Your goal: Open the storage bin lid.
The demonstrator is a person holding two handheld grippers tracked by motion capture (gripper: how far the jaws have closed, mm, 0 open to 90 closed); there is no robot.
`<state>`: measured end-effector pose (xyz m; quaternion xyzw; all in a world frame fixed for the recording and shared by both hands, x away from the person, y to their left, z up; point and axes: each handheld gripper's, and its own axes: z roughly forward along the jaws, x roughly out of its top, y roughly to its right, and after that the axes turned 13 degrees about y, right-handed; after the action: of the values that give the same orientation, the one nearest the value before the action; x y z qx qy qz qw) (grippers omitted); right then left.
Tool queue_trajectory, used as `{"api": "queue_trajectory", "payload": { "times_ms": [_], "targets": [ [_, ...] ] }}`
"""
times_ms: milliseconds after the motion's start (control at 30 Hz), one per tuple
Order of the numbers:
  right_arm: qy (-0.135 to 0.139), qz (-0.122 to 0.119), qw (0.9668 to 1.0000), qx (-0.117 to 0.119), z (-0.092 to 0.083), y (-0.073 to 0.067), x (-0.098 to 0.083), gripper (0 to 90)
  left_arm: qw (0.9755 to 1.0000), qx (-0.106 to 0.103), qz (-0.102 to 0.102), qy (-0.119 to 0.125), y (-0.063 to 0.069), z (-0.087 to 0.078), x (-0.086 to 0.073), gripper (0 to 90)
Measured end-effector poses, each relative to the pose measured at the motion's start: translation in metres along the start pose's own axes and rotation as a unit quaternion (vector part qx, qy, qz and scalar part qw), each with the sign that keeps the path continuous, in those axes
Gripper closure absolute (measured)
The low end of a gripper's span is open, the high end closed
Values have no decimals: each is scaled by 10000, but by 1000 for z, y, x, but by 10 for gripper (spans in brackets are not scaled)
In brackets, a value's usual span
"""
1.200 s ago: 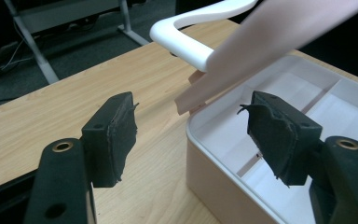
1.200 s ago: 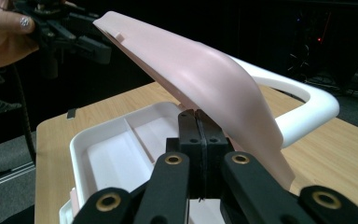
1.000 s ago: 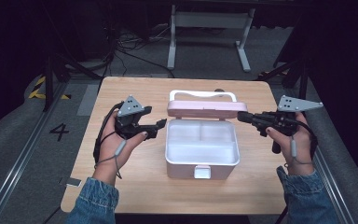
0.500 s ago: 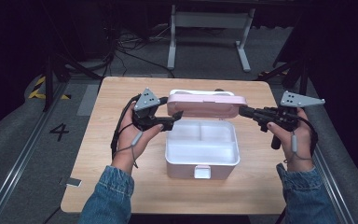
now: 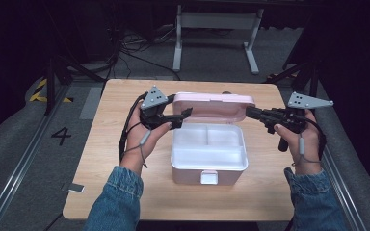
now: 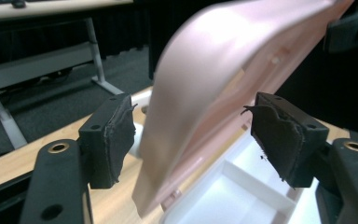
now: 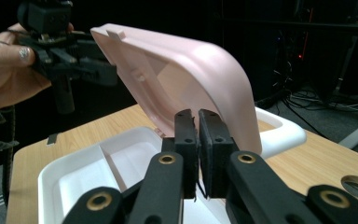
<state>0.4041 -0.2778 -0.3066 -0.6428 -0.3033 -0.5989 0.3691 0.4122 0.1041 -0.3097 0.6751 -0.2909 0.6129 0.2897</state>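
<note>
Between the two grippers, the white box (image 5: 208, 156) lies empty, its pink lid (image 5: 214, 105) upright, long edge spanning wide-open left gripper (image 5: 187, 114) to nearly closed, empty right gripper (image 5: 248, 111).

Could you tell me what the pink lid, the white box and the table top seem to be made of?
Pink lid: probably moulded plastic, with a smooth satin sheen and rounded corners. White box: likely the same plastic, glossy, with a moulded divider inside. Table top: looks like light wood or wood-look laminate, matt, with faint grain.
</note>
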Motion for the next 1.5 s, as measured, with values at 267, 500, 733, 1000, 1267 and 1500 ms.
{"api": "queue_trajectory", "payload": {
  "times_ms": [267,500,733,1000,1267,1500],
  "targets": [
    [66,35,10000,15,-10,0,2,831,9998,-94,76,154,-5,4,2,523],
    [25,108,9999,-35,-17,0,2,802,9999,-35,101,131,-8,2,5,628],
    [-40,46,10000,-69,-29,-6,4,755,9998,35,180,76,-9,5,8,644],
    [-223,-48,9991,-367,-53,-5,-1,742,9996,208,175,93,-15,15,9,653],
    [-257,-25,9961,-841,-87,-2,-7,732,9994,323,-14,119,-26,27,8,660],
    [-343,20,9938,-1060,-104,-4,-12,725,9988,489,-8,-36,-38,43,9,653]
  ]
}}
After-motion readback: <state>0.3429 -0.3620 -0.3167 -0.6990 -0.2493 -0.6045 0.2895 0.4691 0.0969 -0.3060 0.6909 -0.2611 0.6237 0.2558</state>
